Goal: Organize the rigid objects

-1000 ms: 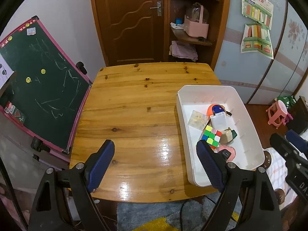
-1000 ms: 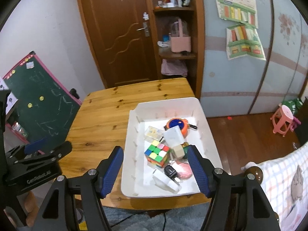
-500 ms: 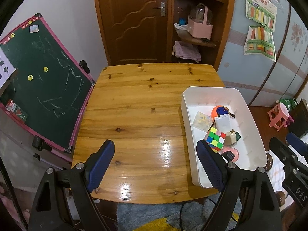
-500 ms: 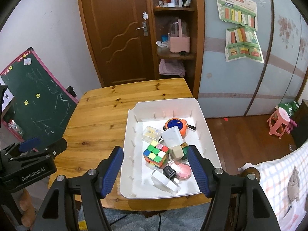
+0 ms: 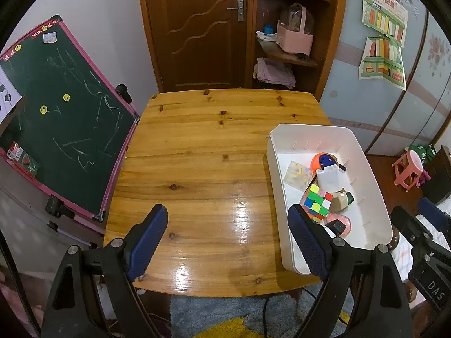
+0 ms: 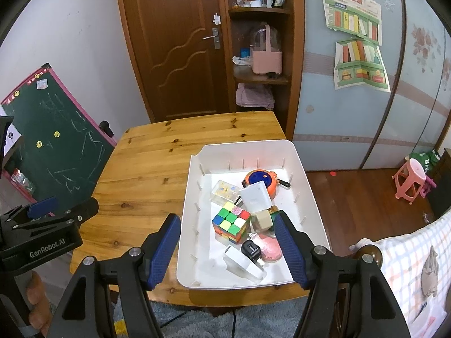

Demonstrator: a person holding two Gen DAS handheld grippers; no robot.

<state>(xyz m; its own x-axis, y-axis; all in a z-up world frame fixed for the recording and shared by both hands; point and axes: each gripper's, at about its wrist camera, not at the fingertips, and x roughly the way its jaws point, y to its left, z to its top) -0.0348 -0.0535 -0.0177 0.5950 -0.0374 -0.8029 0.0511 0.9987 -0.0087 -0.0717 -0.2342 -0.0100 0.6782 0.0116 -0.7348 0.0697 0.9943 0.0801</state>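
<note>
One white bin (image 6: pixel 310 191), one puzzle cube (image 6: pixel 231 221), one table (image 5: pixel 197 169), two claws (image 5: pixel 228 236) (image 6: pixel 227 239)

The rectangular plastic bin (image 6: pixel 310 197) was white; the puzzle cube (image 6: pixel 231 222) showed green, yellow, pink and blue squares; the round toy (image 6: pixel 260 180) was orange and blue; the knotty wooden table (image 5: pixel 203 174) was honey-brown.

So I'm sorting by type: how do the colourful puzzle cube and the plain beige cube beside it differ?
The puzzle cube is bigger; the beige cube is clearly smaller. The puzzle cube has faces of many coloured squares; the beige cube is one plain colour. Both are cube-shaped and lie side by side in the white bin.
</note>
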